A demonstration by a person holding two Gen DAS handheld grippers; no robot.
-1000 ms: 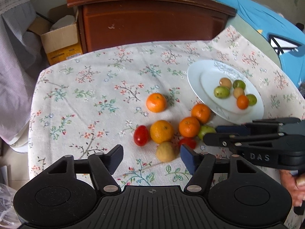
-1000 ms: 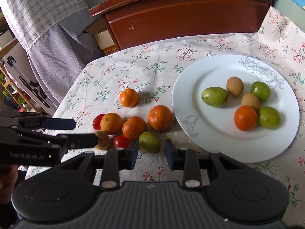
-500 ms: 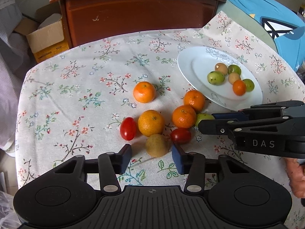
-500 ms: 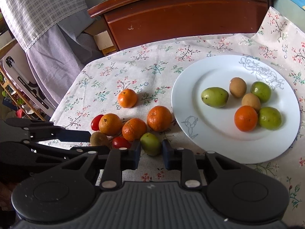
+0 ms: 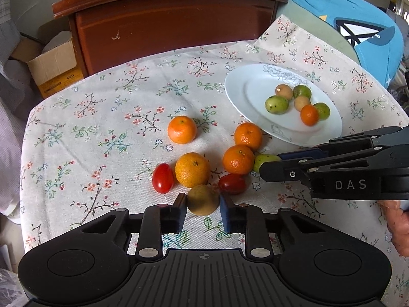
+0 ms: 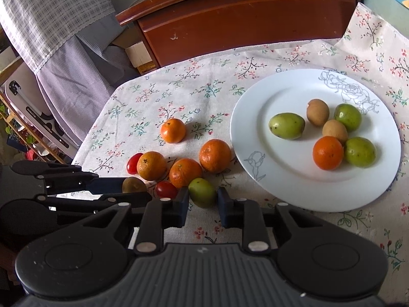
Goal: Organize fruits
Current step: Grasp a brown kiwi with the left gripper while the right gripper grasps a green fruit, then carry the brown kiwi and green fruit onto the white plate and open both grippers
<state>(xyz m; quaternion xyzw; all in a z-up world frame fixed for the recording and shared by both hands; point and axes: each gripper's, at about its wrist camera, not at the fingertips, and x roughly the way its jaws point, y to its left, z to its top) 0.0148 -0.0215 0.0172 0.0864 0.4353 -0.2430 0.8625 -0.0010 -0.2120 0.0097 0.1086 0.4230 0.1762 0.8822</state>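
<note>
My left gripper [image 5: 203, 209] has closed its jaws on a brown round fruit [image 5: 203, 200] lying on the flowered cloth. My right gripper [image 6: 203, 206] has its jaws against a green fruit [image 6: 202, 192] on the cloth. Around them lie several oranges [image 5: 182, 129] and two red cherry tomatoes [image 5: 162, 178]. A white plate [image 6: 255, 117] on the right holds green fruits, two brown fruits and one orange [image 6: 328, 152]. The right gripper also shows in the left wrist view [image 5: 265, 165], and the left gripper shows in the right wrist view [image 6: 138, 186].
A dark wooden cabinet [image 5: 173, 25] stands behind the table. A cardboard box [image 5: 55, 69] sits on the floor at left. A blue cloth [image 5: 358, 25] lies at the far right. A checked cloth [image 6: 51, 12] hangs at left.
Both grippers have moved forward and narrowed. The left jaws now grip the brown fruit, and the right jaws have closed in on the green fruit.
</note>
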